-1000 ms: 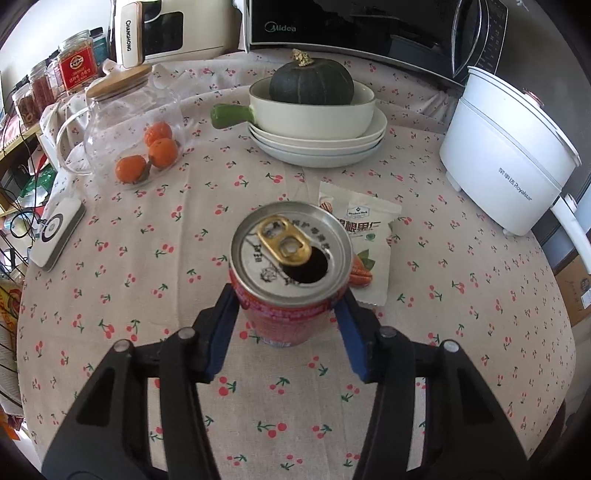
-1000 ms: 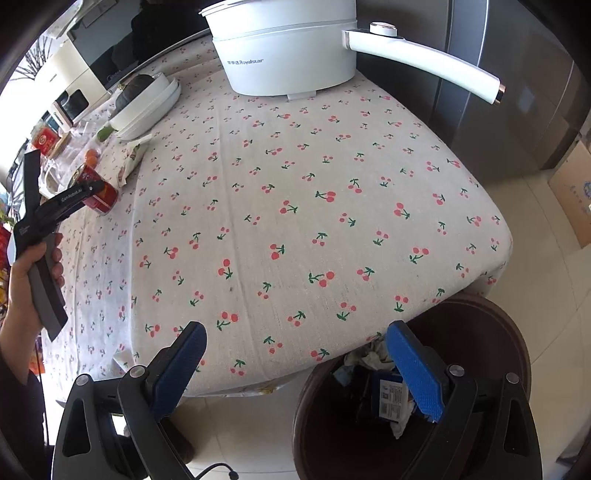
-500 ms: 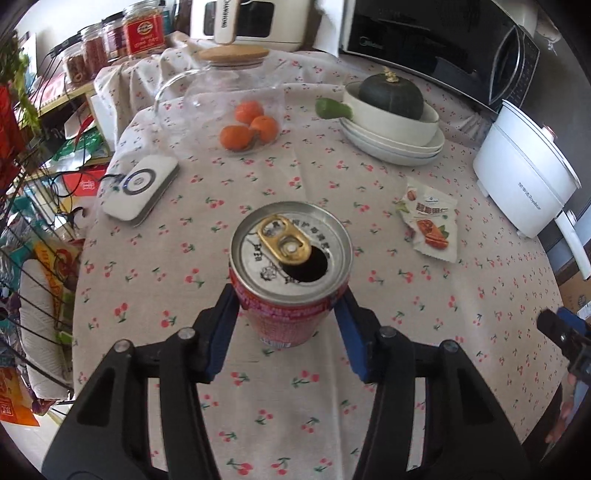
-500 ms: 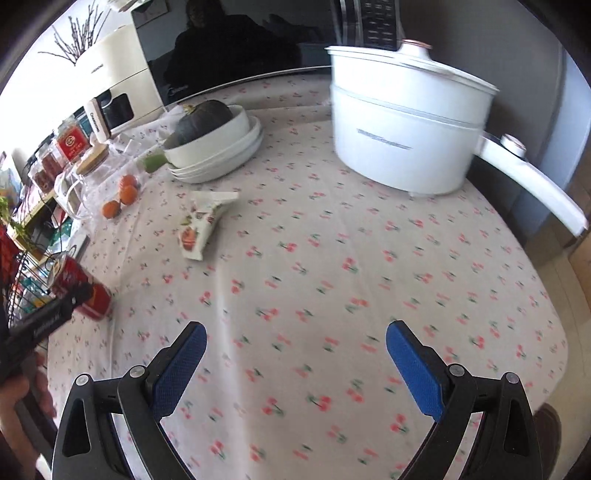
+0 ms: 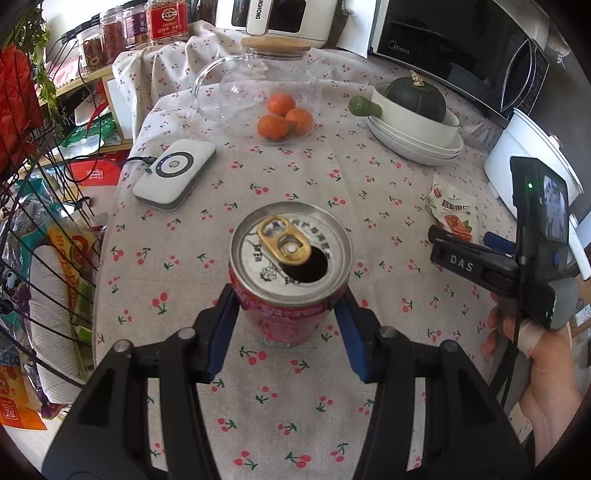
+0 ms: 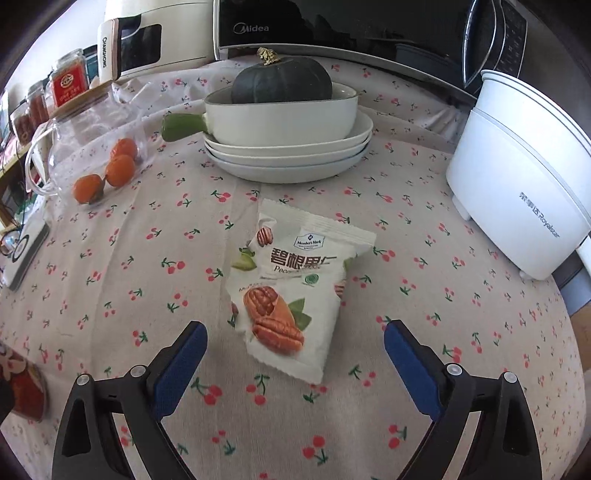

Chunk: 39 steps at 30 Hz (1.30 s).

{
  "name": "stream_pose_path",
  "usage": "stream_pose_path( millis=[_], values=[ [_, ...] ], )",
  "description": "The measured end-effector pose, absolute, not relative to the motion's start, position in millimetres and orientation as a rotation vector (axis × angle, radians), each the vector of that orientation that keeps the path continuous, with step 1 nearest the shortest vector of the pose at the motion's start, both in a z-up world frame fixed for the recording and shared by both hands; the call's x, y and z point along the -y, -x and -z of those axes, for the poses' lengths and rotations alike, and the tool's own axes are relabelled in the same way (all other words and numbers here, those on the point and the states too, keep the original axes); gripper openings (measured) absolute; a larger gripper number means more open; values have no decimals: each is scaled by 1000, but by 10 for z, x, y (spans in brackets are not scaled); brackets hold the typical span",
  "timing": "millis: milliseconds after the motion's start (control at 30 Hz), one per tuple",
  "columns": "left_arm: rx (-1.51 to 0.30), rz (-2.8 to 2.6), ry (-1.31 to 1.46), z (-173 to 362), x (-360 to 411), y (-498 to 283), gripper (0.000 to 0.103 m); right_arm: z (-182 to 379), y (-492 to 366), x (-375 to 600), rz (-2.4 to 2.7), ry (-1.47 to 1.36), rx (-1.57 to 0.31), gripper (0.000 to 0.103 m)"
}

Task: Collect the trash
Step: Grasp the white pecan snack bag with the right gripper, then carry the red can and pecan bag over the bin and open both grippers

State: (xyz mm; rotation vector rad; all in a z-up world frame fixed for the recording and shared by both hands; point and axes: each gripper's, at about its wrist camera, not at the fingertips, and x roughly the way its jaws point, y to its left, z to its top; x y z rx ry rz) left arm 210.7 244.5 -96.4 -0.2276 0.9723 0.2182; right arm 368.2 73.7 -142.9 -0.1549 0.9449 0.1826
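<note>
My left gripper [image 5: 286, 321] is shut on an opened red drink can [image 5: 290, 273] and holds it upright above the cherry-print tablecloth [image 5: 258, 177]. The can also shows at the left edge of the right wrist view [image 6: 22, 391]. A white pecan snack packet [image 6: 295, 288] lies flat on the cloth in front of my right gripper [image 6: 295, 354], which is open and empty, its blue pads either side of the packet's near end. The packet shows at the right of the left wrist view [image 5: 454, 218], beside the right gripper [image 5: 491, 258].
A glass jug [image 5: 258, 85] with oranges, a white charger pad [image 5: 175, 173], stacked white dishes [image 6: 288, 147] holding a dark squash, a white electric pot [image 6: 517, 195] and a microwave [image 6: 351, 26] stand around the table. Wire racks with bags stand at the left.
My left gripper has drawn back and up with the can. My right gripper has swung from the bin at the table's edge over the table to the snack packet.
</note>
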Motion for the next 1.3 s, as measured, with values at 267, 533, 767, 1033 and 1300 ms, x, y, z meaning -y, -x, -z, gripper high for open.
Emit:
stream_pose_path(
  millis=[267, 533, 767, 1033, 1300],
  values=[
    [-965, -191, 197, 973, -2348, -2091, 55, 1399, -3753, -696, -184, 171, -915, 49],
    [-965, -137, 180, 870, -2100, -1976, 55, 1025, -3368, -289, -242, 126, -885, 48],
    [-949, -79, 141, 691, -1703, -1795, 55, 685, -2756, 276, -268, 150, -867, 48],
    [-946, 26, 120, 490, -1051, -1558, 55, 461, -1968, 1131, -282, 141, -874, 48],
    [-938, 134, 77, 409, -408, -1357, 55, 345, -1324, 1920, -255, 89, -895, 48]
  ],
)
